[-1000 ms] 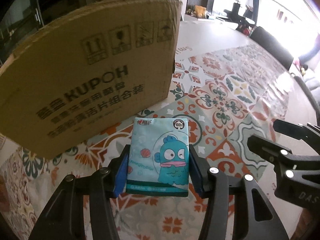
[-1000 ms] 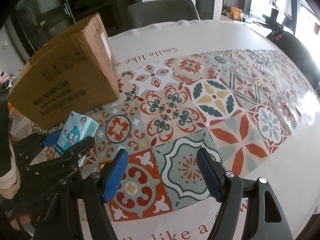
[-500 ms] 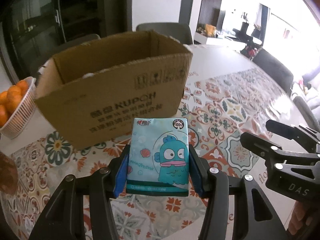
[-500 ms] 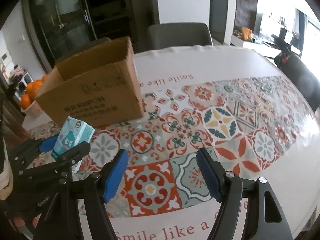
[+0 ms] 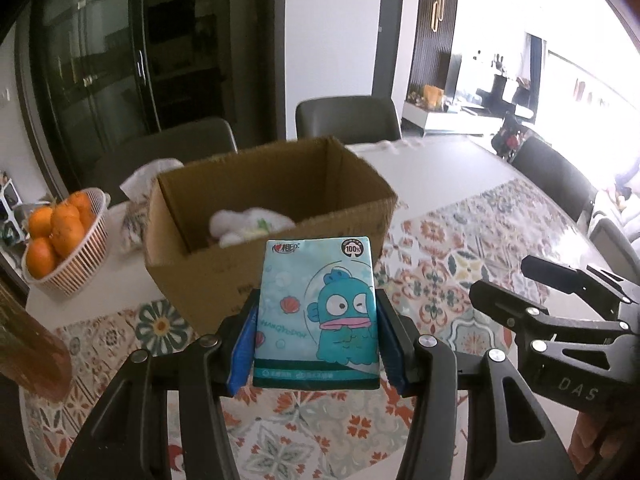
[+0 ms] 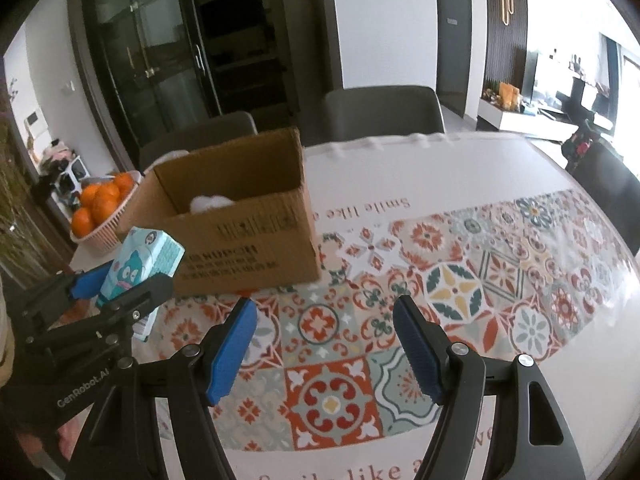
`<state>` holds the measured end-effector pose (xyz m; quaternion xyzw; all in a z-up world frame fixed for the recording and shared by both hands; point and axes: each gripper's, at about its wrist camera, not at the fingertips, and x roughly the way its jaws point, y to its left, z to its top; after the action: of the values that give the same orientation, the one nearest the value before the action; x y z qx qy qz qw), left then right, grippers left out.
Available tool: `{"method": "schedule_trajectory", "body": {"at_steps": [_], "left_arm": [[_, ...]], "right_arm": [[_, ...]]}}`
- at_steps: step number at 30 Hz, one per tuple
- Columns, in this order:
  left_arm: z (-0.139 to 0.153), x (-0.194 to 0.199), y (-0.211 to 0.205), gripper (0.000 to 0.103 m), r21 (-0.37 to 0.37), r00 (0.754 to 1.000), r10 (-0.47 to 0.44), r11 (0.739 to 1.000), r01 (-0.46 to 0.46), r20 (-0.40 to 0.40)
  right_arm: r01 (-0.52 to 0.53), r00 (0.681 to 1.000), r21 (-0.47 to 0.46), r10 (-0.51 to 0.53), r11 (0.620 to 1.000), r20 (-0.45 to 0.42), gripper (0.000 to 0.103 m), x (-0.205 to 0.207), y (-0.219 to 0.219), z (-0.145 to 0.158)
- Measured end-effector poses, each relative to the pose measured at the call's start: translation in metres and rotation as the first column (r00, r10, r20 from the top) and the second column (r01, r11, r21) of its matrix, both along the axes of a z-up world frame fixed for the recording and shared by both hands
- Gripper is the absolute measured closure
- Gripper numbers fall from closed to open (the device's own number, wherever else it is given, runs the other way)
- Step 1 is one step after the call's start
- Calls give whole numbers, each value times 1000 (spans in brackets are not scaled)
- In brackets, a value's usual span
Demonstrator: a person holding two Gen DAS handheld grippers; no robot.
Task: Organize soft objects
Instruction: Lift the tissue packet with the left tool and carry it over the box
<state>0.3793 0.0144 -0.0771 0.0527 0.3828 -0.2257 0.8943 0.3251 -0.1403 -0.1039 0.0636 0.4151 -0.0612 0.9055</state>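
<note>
My left gripper (image 5: 316,340) is shut on a light blue tissue pack (image 5: 316,304) printed with a blue cartoon fish, held upright above the table. Just beyond it stands an open cardboard box (image 5: 256,216) with white soft things (image 5: 248,222) lying inside. In the right wrist view the same tissue pack (image 6: 140,260) hangs in the left gripper (image 6: 120,284) at the left, in front of the cardboard box (image 6: 240,236). My right gripper (image 6: 324,340) stands open over the patterned tablecloth, with nothing between its blue pads.
A white basket of oranges (image 5: 60,236) sits left of the box, with a white bag (image 5: 140,184) behind it. Grey chairs (image 5: 348,120) line the table's far side. The patterned tablecloth (image 6: 480,280) stretches to the right of the box.
Both grippers have risen and tilted up: the box, seen earlier from its side, now shows its open top and contents. The tissue pack stays clamped in the left gripper.
</note>
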Motion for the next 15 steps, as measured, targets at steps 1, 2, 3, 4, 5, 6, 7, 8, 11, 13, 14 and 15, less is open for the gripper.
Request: {"method": "schedule_trajectory", "body": {"at_steps": [1,2,3,4,5,6,7,8,11,13,14,15], "left_arm": [[5,3,1,51,-4,1000,3,1000,-3,5],[7,6,1,51,-8,1000,3,1000,-3,8],[9,7,0,51,-10,1000,4,1000,-3,9],[12,10,0,51,-14,1000,5,1000,-5,12],[16,14,0,51,-23,1000,5,1000,-5,14],[17,16,-1,51,-25,1000,5,1000,-4,15],[20,20,-1,51,-28,1000,7,1000,-6,19],[22,22,-2,51,-30,1000,8,1000,-7,23],[28,33,-6,51,-32,1000,5,999,-4,31],[32,41,-10,51,-31,999,1,1000,0,33],[34,46,-12,51,-30,999,-2,1000,3,33],[35,48,-14,51,-28,999,-3,1000,4,34]], "right_arm": [[-3,1000,2,3,1000,6,31,2,0,3],[-5,1000,5,4,1000,15,31,3,1,6],[-5,1000,5,5,1000,22,31,4,1,9],[-7,1000,2,7,1000,30,31,7,1,13],[-8,999,2,8,1000,37,31,9,1,15],[-8,999,2,8,1000,46,31,11,1,18],[-9,999,1,8,1000,54,31,14,1,22],[-9,998,1,9,1000,59,31,15,1,24],[-6,997,-11,7,1000,77,31,23,-1,31],[-4,996,-12,5,1000,85,31,28,-2,35],[-2,996,-12,3,1000,88,31,32,-4,36],[1,996,-11,0,1000,90,31,34,-4,37]]}}
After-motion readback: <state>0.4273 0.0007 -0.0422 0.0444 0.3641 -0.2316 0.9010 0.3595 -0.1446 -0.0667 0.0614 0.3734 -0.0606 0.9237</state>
